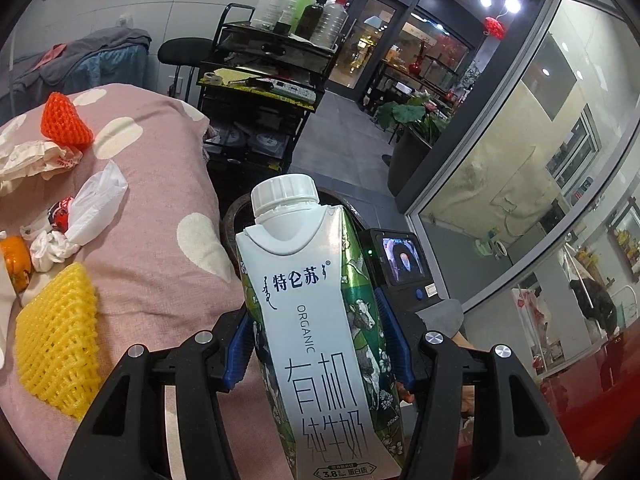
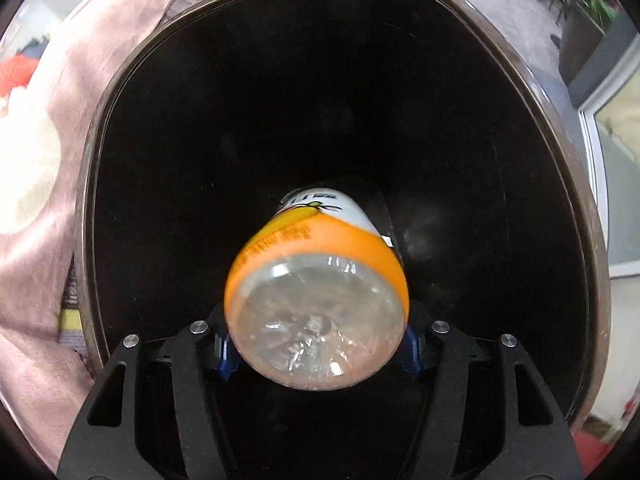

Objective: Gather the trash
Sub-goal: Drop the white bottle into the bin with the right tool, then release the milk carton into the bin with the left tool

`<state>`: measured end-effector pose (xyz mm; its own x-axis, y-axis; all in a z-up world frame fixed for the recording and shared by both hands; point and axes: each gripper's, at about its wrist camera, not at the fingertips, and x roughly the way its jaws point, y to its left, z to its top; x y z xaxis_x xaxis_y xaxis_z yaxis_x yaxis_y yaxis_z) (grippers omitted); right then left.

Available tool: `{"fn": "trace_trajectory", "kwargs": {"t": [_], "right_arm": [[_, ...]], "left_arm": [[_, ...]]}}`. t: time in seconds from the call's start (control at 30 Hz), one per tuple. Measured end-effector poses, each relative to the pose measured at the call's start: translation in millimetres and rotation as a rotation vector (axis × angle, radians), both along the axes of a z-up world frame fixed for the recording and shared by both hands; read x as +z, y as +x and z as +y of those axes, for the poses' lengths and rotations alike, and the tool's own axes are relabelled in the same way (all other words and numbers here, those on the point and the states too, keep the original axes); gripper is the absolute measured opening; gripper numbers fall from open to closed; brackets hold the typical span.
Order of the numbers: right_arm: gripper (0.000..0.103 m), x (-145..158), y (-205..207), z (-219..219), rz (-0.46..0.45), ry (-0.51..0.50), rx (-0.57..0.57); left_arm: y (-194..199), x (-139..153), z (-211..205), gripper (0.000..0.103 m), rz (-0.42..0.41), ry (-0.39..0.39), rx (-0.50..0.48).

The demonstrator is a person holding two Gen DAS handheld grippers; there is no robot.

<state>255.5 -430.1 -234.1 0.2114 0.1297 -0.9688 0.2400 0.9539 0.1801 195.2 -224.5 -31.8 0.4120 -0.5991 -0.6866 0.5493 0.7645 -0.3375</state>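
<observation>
Over dark bin [image 2: 520,80]: R gripper [image 2: 316,354] clamps bottle [image 2: 316,320].

One milk carton [image 1: 320,320], one orange-labelled bottle [image 2: 316,296], one dark bin [image 2: 120,128]. Two foam fruit nets on the bed: one orange-red [image 1: 66,122], one yellow [image 1: 56,340].

Here is the left claw [image 1: 320,344]: two matte black arms fanning out like open triangles, each with a long cut-out slot. Round silver screws [image 1: 136,351] cap the joints, four across, bright against the black. The fingers [image 1: 240,354] carry ribbed blue pads on their inner faces. Over on the right claw [image 2: 316,350], the same build: black angular arms with slotted openings, silver screw heads [image 2: 131,340] in a row, and blue pads [image 2: 225,358] peeking out at both inner edges. In the left view, its body shows as a black box with a small lit screen, a green light and a blue button.
</observation>
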Motion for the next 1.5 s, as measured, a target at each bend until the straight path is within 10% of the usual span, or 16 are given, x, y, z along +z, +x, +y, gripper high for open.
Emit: {"fn": "trace_trajectory", "kwargs": {"t": [0.27, 0.6, 1.33, 1.5], "right_arm": [[0.062, 36.8, -33.8, -12.7, -0.16, 0.031, -0.062], [0.079, 127.0, -115.6, -44.6, -0.433, -0.255, -0.265], [0.08, 147.9, -146.0, -90.1, -0.479, -0.276, -0.429], [0.08, 146.5, -147.1, -92.6, -0.478, -0.258, -0.435]], "left_arm": [[-3.7, -5.0, -21.3, 0.055, 0.005, 0.032, -0.033], [-3.4, -18.5, -68.0, 0.055, 0.016, 0.108, -0.11], [17.8, -83.8, -136.1, 0.056, 0.117, 0.318, -0.168], [16.6, -87.9, -133.3, 0.074, 0.113, 0.321, -0.148]]}}
